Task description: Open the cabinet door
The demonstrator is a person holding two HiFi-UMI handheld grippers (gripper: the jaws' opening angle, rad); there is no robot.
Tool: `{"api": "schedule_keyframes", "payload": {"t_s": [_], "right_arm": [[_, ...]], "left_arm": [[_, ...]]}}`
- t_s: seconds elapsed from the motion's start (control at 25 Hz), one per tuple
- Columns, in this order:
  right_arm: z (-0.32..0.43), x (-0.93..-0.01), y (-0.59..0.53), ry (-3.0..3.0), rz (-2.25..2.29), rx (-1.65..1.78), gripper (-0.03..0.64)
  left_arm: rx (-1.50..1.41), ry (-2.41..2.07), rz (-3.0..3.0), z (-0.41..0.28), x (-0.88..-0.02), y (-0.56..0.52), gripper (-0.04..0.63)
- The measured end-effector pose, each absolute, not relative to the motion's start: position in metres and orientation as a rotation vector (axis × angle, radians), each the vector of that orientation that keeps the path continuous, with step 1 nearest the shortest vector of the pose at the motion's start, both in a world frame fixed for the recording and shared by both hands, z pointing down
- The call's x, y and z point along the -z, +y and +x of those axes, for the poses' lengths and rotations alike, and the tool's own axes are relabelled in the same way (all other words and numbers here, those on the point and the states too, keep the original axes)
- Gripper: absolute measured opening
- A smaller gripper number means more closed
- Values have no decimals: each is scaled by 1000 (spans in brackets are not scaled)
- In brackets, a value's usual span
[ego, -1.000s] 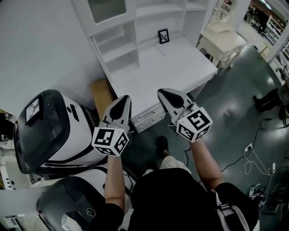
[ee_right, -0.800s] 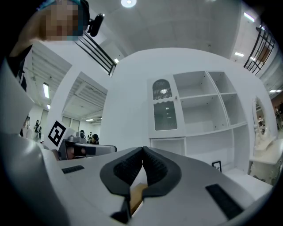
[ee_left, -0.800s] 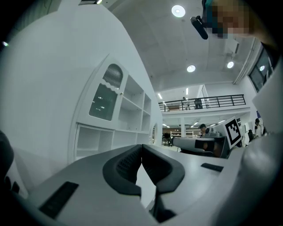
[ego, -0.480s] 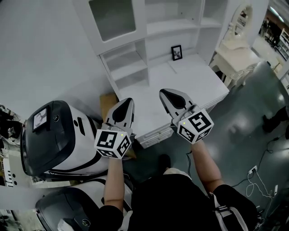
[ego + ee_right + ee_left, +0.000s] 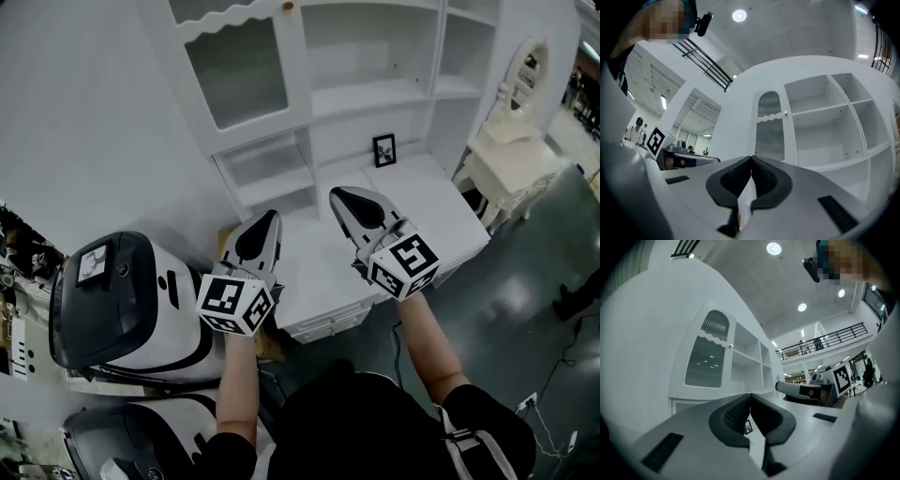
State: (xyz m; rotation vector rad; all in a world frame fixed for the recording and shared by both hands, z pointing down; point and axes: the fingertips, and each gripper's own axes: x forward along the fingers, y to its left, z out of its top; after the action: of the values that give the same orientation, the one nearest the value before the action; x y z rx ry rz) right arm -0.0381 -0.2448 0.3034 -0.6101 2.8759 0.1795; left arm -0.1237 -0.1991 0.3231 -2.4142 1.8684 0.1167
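Both left tongs [image 5: 270, 217] and right tongs [image 5: 337, 194] closed, empty, over white worktop [image 5: 427, 202]. Cabinet door [image 5: 239, 80] shut, upper left of shelving [image 5: 375, 89]. Picture frame [image 5: 383, 150] upright on worktop; grey floor [image 5: 525, 291] at right.

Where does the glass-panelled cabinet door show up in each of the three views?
Head view: cabinet door at upper left, near the top edge.
Left gripper view: the door is left of centre.
Right gripper view: the door is at centre.
Shared landmark: open shelves immediately right of the door.
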Motion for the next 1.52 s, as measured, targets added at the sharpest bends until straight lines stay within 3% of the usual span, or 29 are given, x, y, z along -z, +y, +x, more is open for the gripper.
{"api": "schedule_keyframes", "payload": {"t_s": [0.64, 1.52], "right_arm": [[-58, -264, -304, 2861, -491, -288, 18], [-90, -175, -356, 2754, -758, -465, 18]], "left_arm": [[-122, 1939, -2276, -140, -284, -255, 23], [-102, 1614, -2225, -159, -171, -369, 23]]}}
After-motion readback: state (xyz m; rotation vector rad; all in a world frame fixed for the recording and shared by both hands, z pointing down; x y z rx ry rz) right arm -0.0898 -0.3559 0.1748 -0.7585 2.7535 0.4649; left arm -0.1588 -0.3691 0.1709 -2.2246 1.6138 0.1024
